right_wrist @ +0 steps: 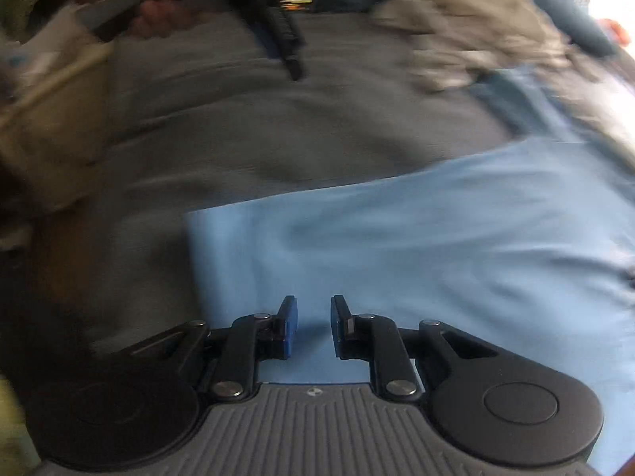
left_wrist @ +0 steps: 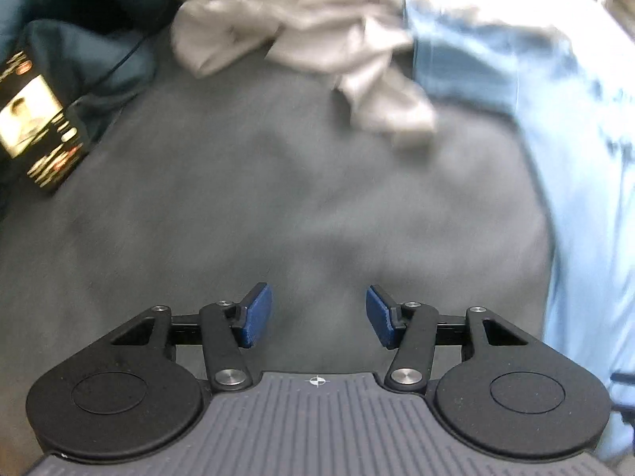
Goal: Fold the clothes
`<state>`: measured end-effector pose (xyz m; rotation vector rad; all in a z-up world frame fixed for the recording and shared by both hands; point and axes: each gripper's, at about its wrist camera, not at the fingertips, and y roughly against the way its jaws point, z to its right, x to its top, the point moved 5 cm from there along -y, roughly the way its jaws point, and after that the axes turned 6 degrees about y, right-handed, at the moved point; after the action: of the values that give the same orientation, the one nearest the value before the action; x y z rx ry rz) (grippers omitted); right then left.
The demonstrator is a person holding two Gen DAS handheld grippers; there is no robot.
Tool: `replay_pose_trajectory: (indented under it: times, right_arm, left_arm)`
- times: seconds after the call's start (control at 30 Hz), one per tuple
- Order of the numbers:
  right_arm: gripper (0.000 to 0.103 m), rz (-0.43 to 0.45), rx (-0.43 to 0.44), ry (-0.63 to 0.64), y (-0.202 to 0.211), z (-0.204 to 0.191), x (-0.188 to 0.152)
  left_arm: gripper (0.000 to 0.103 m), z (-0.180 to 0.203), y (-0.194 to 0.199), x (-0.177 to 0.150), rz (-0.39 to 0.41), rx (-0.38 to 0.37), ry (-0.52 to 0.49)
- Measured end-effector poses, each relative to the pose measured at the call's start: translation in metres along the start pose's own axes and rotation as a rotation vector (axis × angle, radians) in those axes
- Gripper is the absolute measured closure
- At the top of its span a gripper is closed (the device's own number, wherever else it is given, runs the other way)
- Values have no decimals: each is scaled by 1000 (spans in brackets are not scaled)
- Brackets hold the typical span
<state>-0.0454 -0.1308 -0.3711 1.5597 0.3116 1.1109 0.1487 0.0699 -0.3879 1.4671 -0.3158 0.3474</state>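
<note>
In the left wrist view my left gripper [left_wrist: 319, 313] stands open over bare grey bedding [left_wrist: 278, 198], with nothing between its blue pads [left_wrist: 258, 313]. A crumpled off-white garment [left_wrist: 301, 27] lies ahead of it, and a light blue garment [left_wrist: 555, 139] runs down the right side. In the right wrist view my right gripper [right_wrist: 314, 325] hovers over a flat light blue cloth [right_wrist: 436, 238] near its left edge. Its jaws stand a narrow gap apart, and no fabric shows pinched between them.
A dark printed box [left_wrist: 35, 119] sits at the left beside dark teal bedding [left_wrist: 91, 51]. In the right wrist view, a hand [right_wrist: 158, 20] and the other tool's black arm [right_wrist: 281, 35] are at the top. A beige garment pile [right_wrist: 476, 39] lies upper right and a pale blurred shape [right_wrist: 51, 119] at left.
</note>
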Motion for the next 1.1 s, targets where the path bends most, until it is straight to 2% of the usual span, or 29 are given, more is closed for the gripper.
replay_pose_trajectory:
  times: [0.17,0.27,0.37,0.53,0.63,0.77,0.87,1.0,1.1]
  right_arm:
    - [84,66,-238,-103,-16,112,34]
    - [84,125,-304,-145,-31,161,62]
    - [83,171,-316,-195,-46,195,85]
    - [77,236,-275,-339,-62,228,111]
    - [73,266,-208,-474,-76,246,126]
    - [71,295,-109,-643,-90,264,146]
    - [69,317,-62,-710,-100,273,162]
    - [67,297,-19,-757,-118,282,181]
    - [63,244,7,-781,-134,291,193]
  left_arm:
    - [49,47,-23,50,120,-142,32]
    - [49,69,-37,70,153,-196,60]
    - [50,81,-50,82,166,-186,66]
    - [51,82,-76,100,173,-173,77]
    - [61,87,-81,106,155,-169,54]
    - [62,97,-82,112,178,-185,10]
    - [62,99,-88,116,176,-166,7]
    - [62,99,-96,118,162,-144,15]
    - [62,100,-97,116,173,-135,-3]
